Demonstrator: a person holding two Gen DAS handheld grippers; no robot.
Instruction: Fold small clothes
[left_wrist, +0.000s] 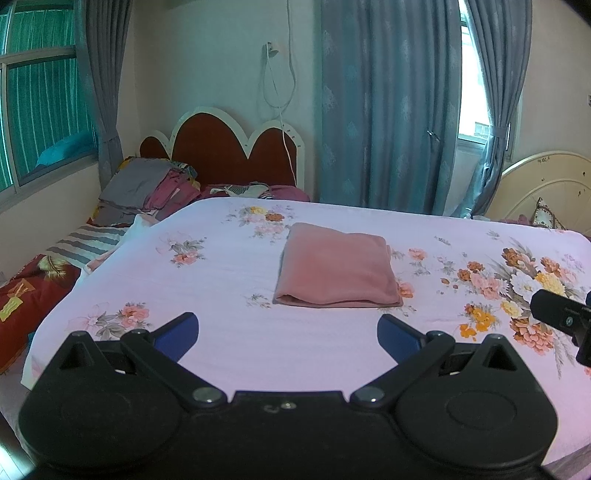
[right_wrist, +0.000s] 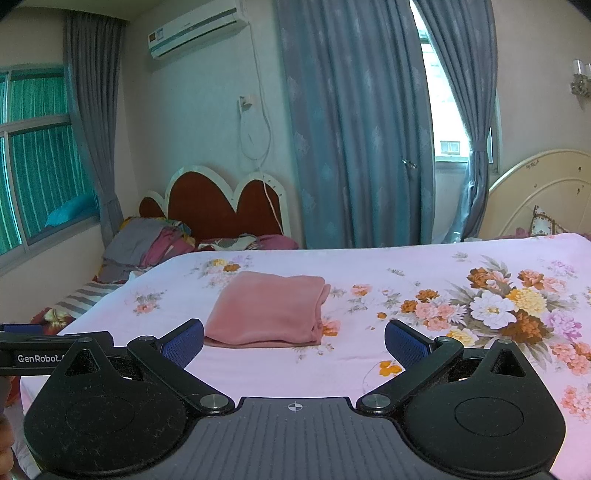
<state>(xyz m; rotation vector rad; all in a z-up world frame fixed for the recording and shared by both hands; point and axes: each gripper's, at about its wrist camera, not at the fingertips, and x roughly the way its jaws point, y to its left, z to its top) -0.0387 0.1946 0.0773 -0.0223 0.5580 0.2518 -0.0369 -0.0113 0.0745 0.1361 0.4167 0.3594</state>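
Broadly, a bed under a pale pink floral sheet fills both views, with blue-grey curtains and a red scalloped headboard behind it. Only the right wrist view takes in the wall air conditioner above the headboard; only the left wrist view shows the red patterned bedding low at the bed's left side. A heap of folded grey and pink laundry sits near the headboard in both.

Near the middle of the sheet lies the pink folded cloth, flat and squared, its folded edge toward the cameras; the right wrist view shows layered edges at its right side.

The left gripper hangs above the sheet just short of the cloth with its blue pads spread wide, holding nothing. The right gripper is equally wide apart and empty, its left pad appearing close beside the cloth's near corner; whether it touches cannot be told. Each view catches an edge of the other gripper.
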